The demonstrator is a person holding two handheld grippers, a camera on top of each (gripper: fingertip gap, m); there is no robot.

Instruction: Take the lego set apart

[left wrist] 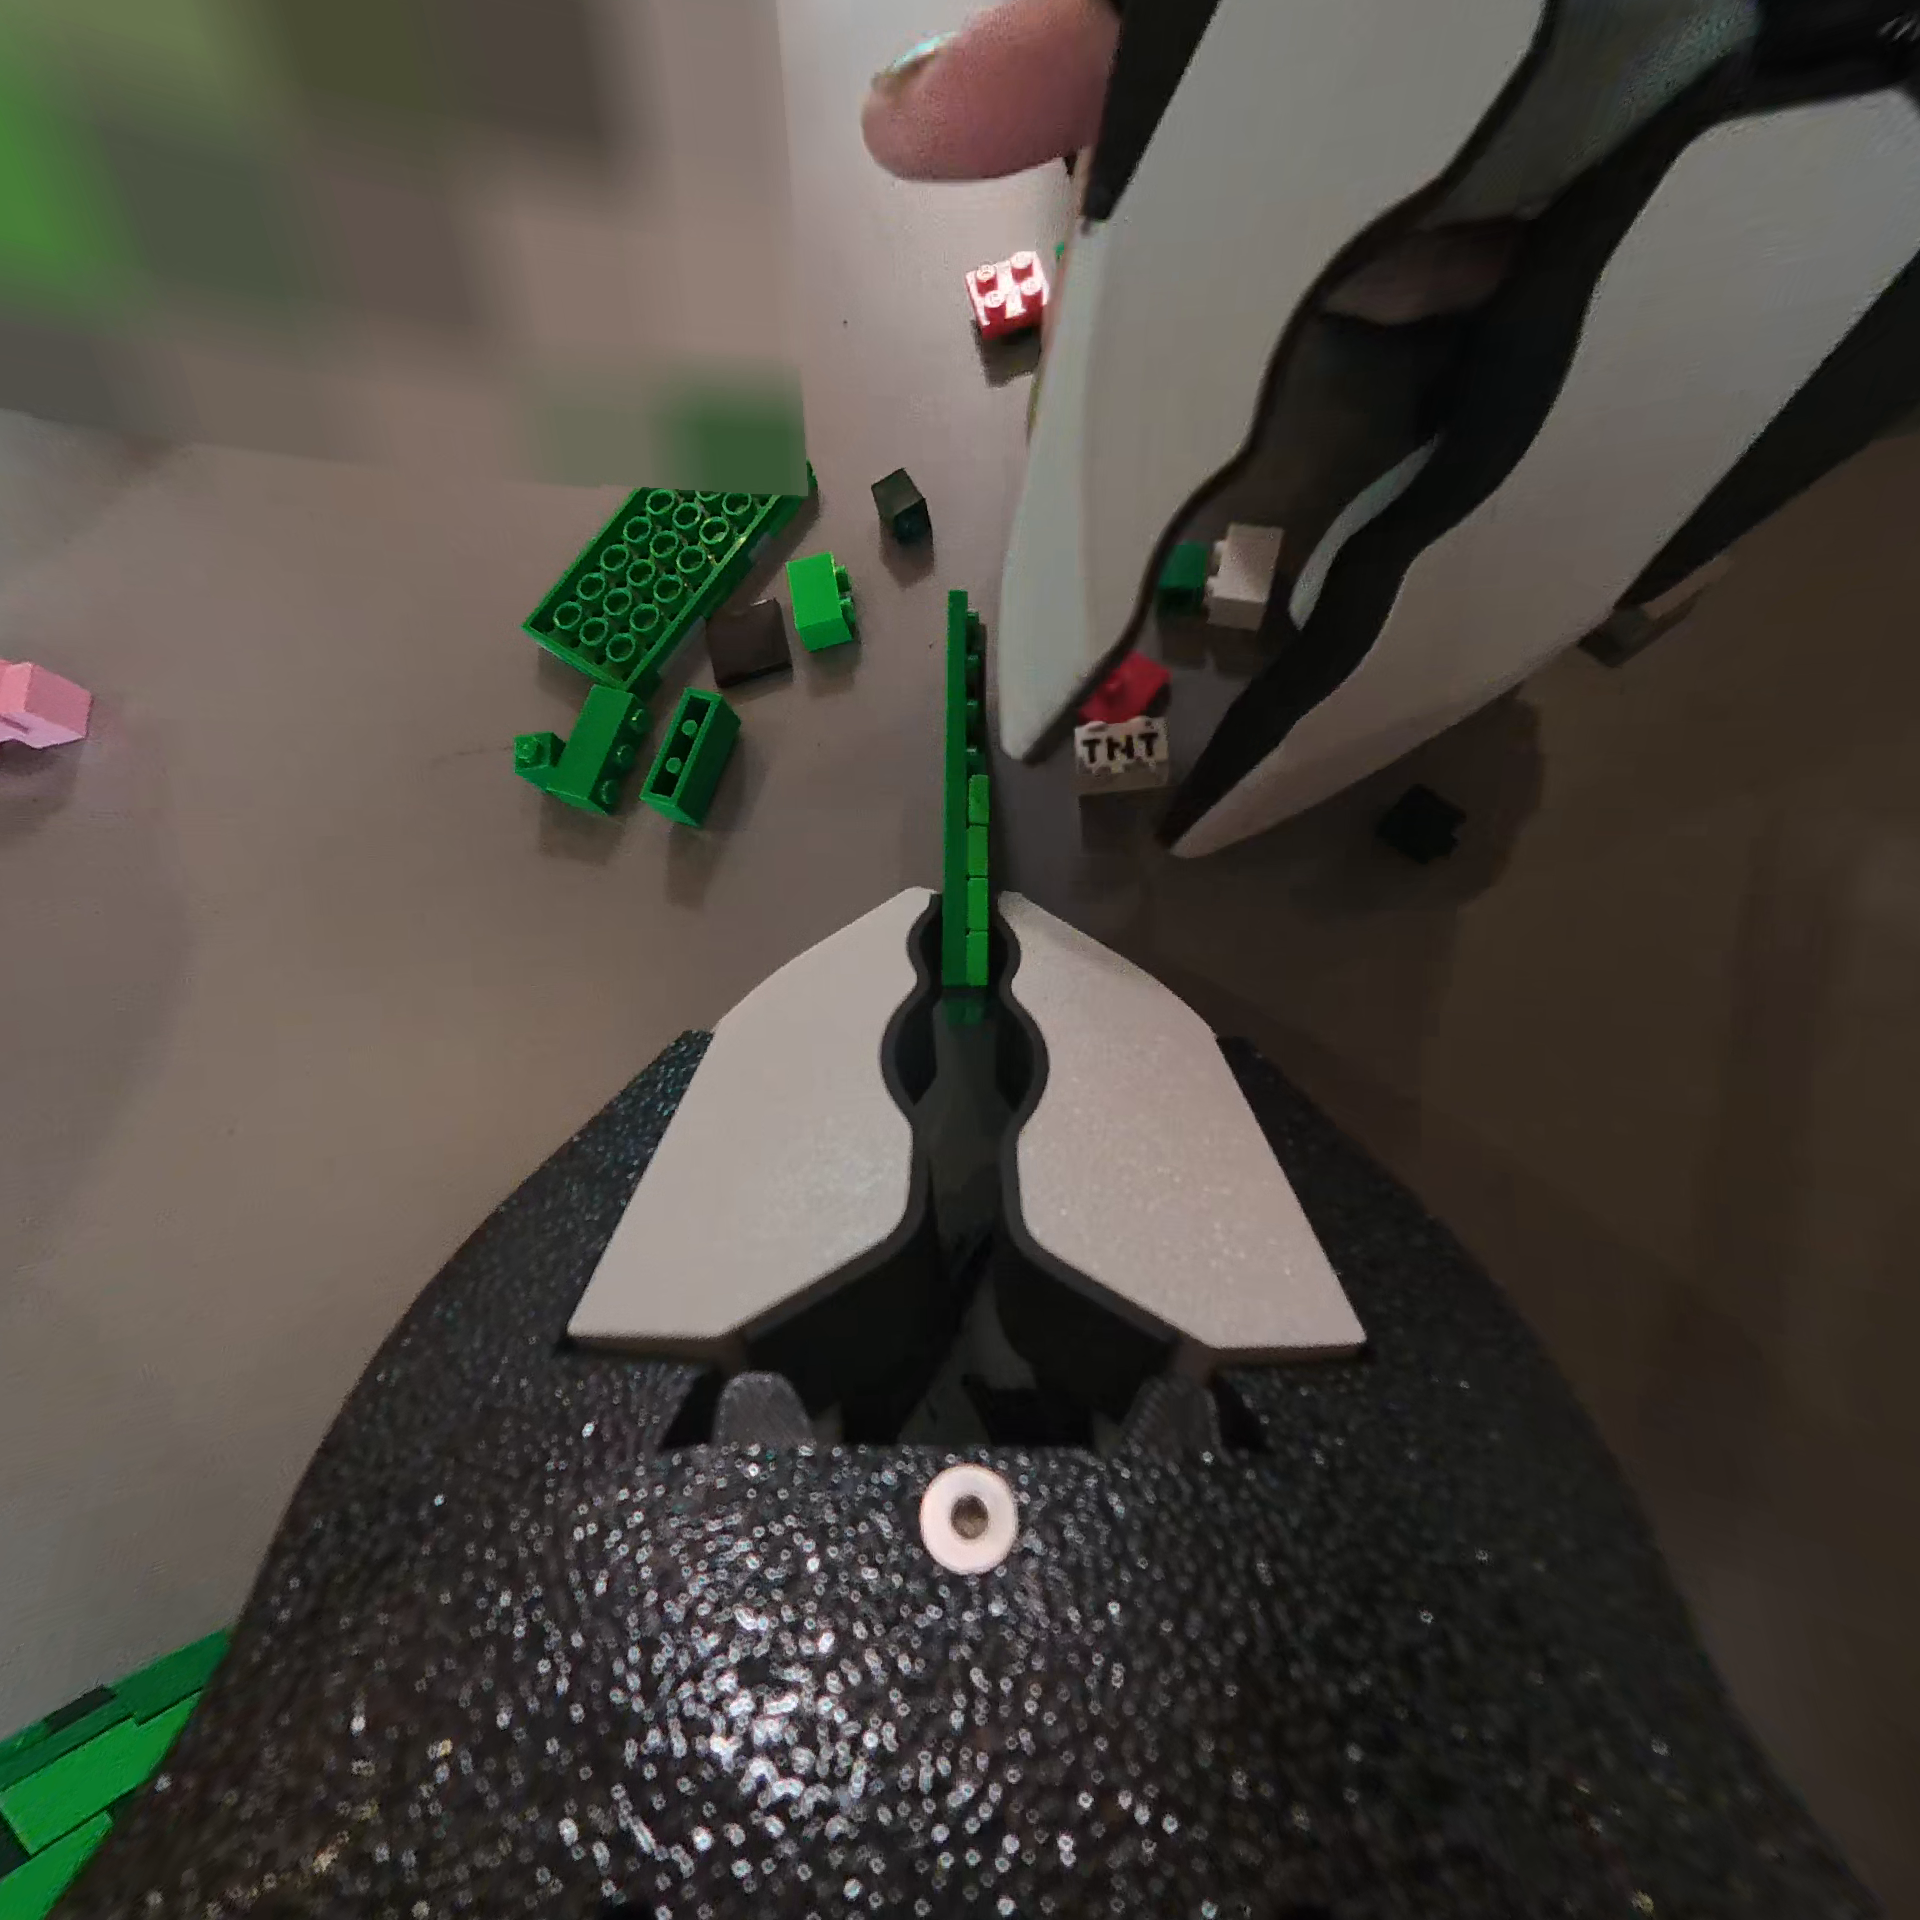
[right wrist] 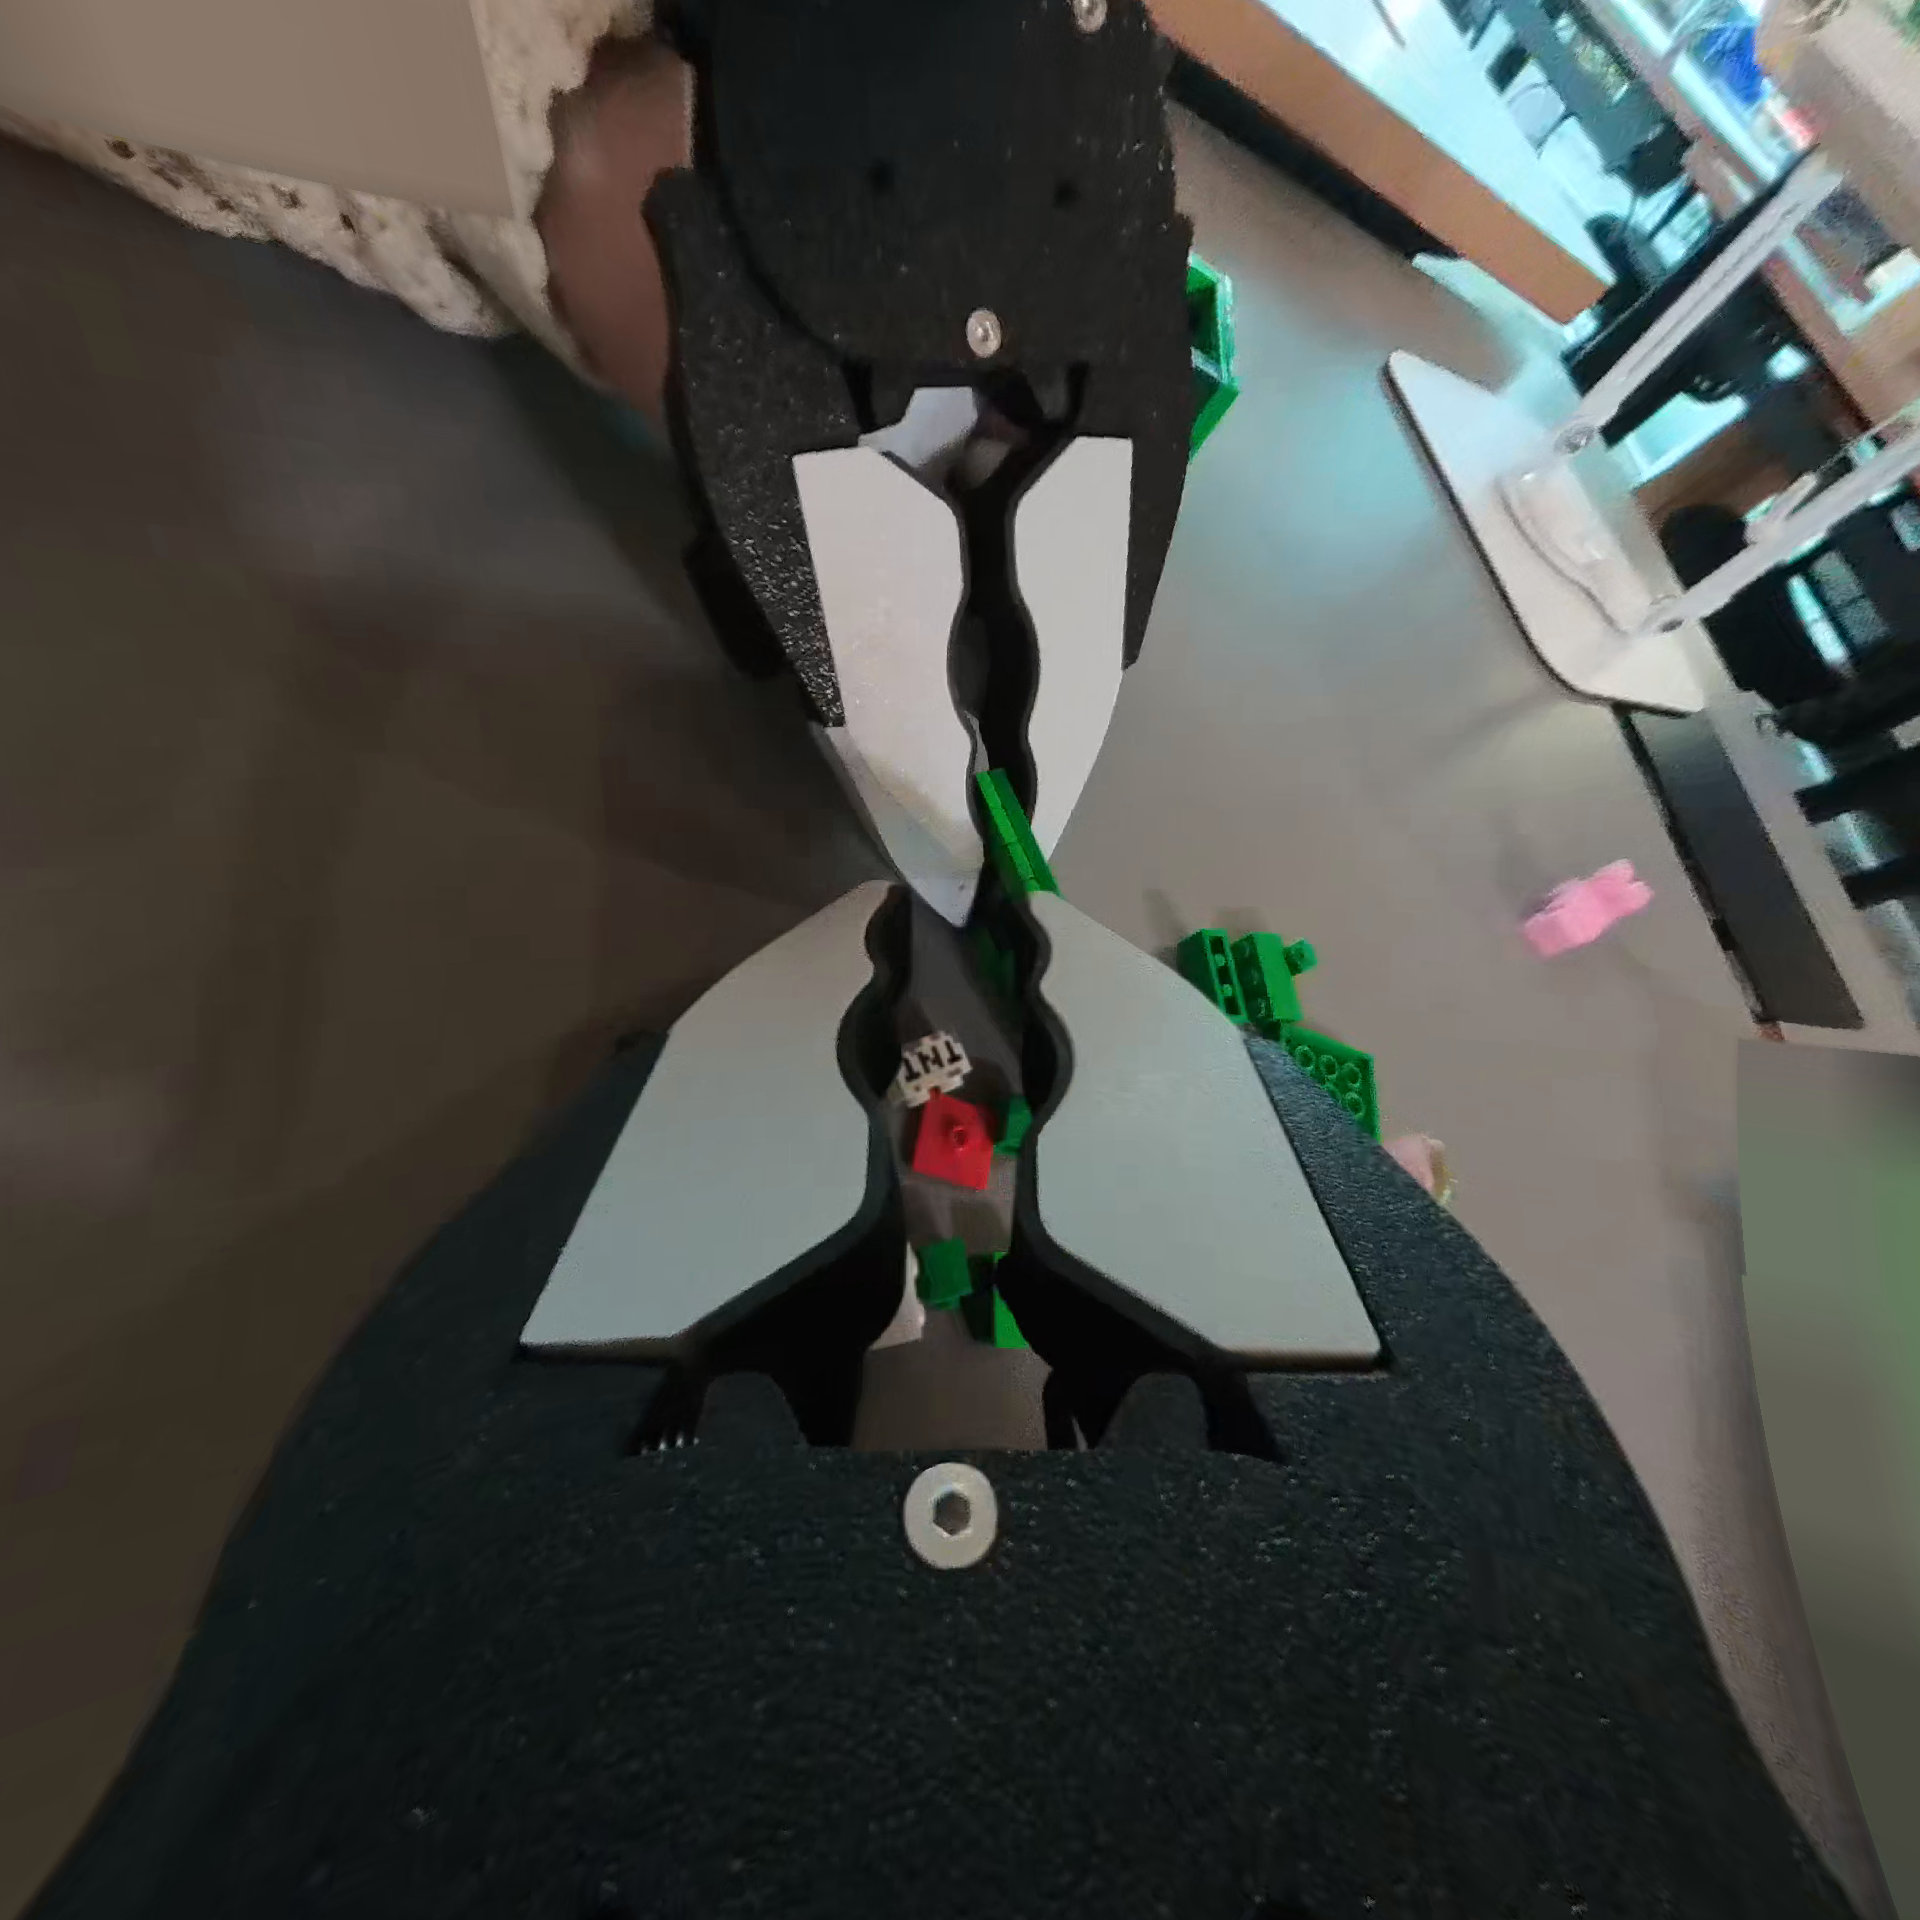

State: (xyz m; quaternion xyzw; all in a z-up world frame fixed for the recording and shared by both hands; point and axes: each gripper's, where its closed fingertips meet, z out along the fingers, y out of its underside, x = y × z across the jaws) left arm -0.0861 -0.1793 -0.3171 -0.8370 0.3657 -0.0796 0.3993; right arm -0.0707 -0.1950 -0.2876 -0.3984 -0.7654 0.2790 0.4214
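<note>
In the left wrist view my left gripper (left wrist: 964,899) is shut on a thin green lego plate (left wrist: 962,748), seen edge-on and standing out forward from the fingertips. Small green tiles (left wrist: 978,831) sit along its right face. My right gripper (left wrist: 1099,795) comes in from the upper right with its jaws a little apart and empty; its near finger (left wrist: 1039,623) lies just right of the plate. In the right wrist view the right gripper (right wrist: 961,914) faces the left gripper (right wrist: 992,873), tip to tip, with the green plate (right wrist: 1013,842) beside its right finger.
Loose pieces lie on the grey table (left wrist: 312,935): an upturned green plate (left wrist: 655,582), green bricks (left wrist: 691,758), a red brick (left wrist: 1003,296), a printed white block (left wrist: 1120,753), a red slope (left wrist: 1127,686), dark bits (left wrist: 899,504), a pink piece (left wrist: 36,712). A person's fingertip (left wrist: 977,104) shows at the top.
</note>
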